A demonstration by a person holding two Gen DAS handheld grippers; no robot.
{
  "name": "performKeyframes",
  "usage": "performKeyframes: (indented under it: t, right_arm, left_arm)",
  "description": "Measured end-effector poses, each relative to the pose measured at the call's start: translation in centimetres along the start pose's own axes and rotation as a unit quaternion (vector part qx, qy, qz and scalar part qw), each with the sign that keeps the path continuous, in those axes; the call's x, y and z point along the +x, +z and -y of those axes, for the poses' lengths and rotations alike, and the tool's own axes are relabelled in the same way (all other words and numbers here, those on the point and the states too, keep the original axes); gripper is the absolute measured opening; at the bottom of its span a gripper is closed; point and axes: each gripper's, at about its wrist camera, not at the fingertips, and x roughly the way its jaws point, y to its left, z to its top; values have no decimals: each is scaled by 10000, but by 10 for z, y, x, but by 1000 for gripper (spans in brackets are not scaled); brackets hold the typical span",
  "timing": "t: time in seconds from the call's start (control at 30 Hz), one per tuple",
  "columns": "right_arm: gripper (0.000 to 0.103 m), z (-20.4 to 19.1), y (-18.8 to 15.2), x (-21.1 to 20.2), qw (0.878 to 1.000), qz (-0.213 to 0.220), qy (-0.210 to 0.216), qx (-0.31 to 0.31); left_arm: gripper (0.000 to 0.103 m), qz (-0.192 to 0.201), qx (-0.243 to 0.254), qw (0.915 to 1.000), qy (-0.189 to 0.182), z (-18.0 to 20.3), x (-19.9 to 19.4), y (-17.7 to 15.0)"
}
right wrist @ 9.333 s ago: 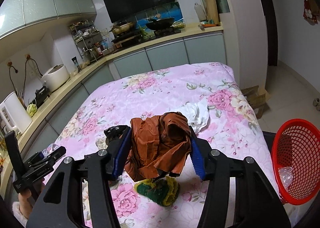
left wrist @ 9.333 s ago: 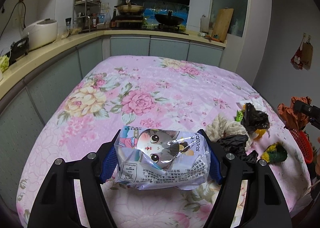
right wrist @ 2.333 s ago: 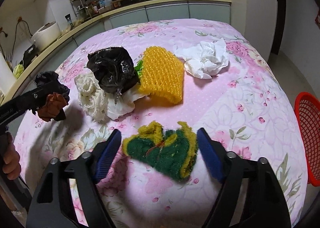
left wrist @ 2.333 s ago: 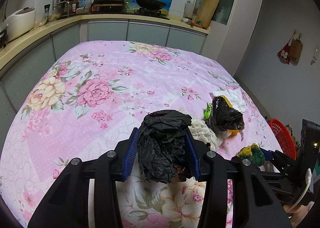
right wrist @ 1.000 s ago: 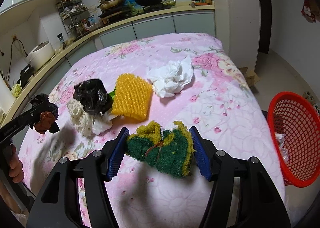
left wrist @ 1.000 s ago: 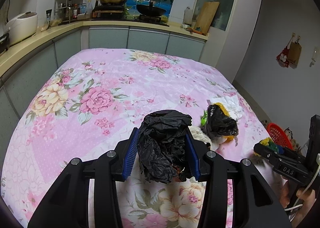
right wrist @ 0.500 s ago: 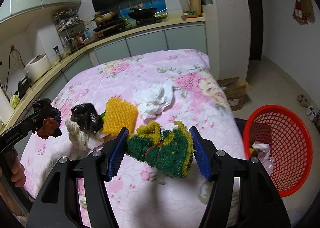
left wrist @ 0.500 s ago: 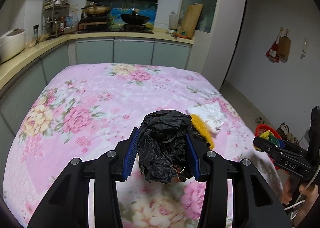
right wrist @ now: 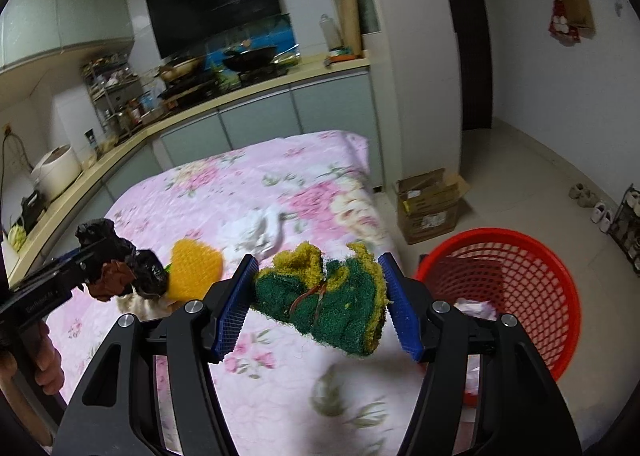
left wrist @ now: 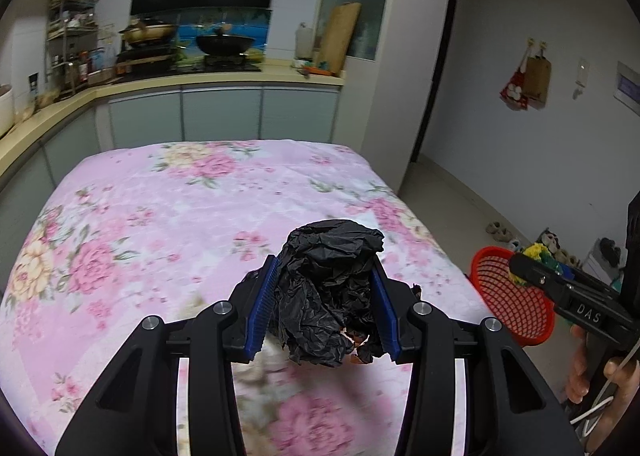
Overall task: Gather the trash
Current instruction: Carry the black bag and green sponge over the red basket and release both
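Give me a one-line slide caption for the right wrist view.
Right gripper carries a green-and-yellow scrubber above the floral tablecloth, with the red basket waiting on the floor.

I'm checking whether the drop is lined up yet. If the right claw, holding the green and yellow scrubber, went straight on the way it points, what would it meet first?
Probably the floral tablecloth, not the red basket, which sits off to its right. The right claw grips the scrubber; depth is unclear.
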Motion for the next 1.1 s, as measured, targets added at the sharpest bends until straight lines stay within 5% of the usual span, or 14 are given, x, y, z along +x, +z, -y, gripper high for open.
performKeyframes:
  t: [1.1]
  right_arm:
    - [60, 119, 13, -40, 9871, 554, -929, 1183]
  left_arm:
    - [43, -295, 1139, 9889, -911, 175, 66, 16]
